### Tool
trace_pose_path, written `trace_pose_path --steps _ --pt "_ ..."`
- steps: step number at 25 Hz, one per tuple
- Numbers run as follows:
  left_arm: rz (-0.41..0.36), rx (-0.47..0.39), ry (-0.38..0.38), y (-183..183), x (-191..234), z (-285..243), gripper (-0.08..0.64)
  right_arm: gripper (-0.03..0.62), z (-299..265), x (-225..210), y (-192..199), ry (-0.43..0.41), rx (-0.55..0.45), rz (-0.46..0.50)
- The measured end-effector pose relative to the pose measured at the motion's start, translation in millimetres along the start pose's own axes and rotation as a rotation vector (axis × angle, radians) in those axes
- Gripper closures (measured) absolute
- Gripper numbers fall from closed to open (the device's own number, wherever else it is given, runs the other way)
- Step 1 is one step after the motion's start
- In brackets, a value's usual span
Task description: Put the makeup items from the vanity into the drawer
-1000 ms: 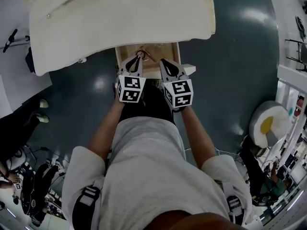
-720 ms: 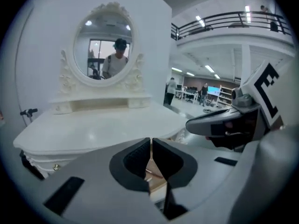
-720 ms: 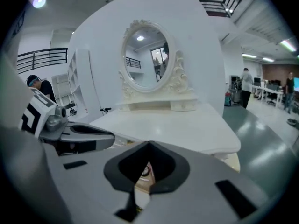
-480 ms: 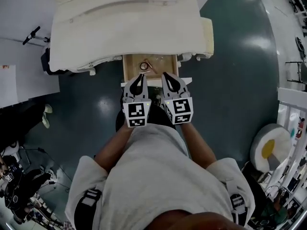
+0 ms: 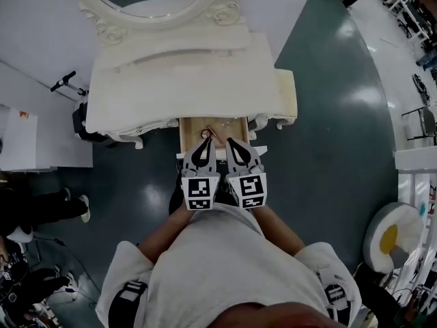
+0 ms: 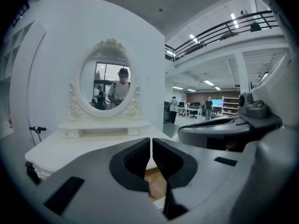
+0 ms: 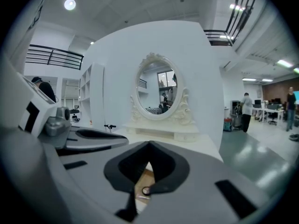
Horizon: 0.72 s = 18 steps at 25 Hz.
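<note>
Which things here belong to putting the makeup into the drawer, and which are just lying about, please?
Job in hand:
- vanity
- open drawer
- small items already in it
- left gripper and right gripper, both with jaws shut and empty

Lying about:
- white shelf unit
- round white and yellow thing on the floor
- a bystander's legs

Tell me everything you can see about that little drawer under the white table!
The drawer is pulled open under the middle front edge of the white vanity. Its inside looks like pale brown wood. A small dark ring and a thin stick-like item lie in it, too small to name. The left tongs and right tongs are shut and empty, just in front of it.
</note>
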<state>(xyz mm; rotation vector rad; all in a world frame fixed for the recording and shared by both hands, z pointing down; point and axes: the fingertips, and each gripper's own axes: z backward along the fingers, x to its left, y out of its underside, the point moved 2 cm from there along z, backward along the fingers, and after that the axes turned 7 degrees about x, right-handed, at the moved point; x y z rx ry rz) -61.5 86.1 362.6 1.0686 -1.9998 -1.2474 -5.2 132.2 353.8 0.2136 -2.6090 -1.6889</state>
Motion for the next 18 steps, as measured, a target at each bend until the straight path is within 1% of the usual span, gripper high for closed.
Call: trace_pose_path --steps 6,10,14,18 --pt "-0.004 -0.014 -0.005 -12.9 -7.8 5.5 0.538 0.578 17.5 -15.4 -12.8 0.034 -0.015 0.003" --pt "-0.011 -0.001 -0.003 -7.8 -9.2 4.7 0.538 0.578 14.1 -8.8 -6.5 0.007 -0.004 0.004" --pt "-0.002 0.012 -0.005 -11.0 -11.0 14.7 0.538 0.578 17.7 3.3 -13.2 -0.026 -0.007 0.009" --pt "0.000 0.012 -0.003 -11.5 -16.3 21.5 0.538 0.578 22.1 7.9 -14.2 -0.037 -0.005 0.017"
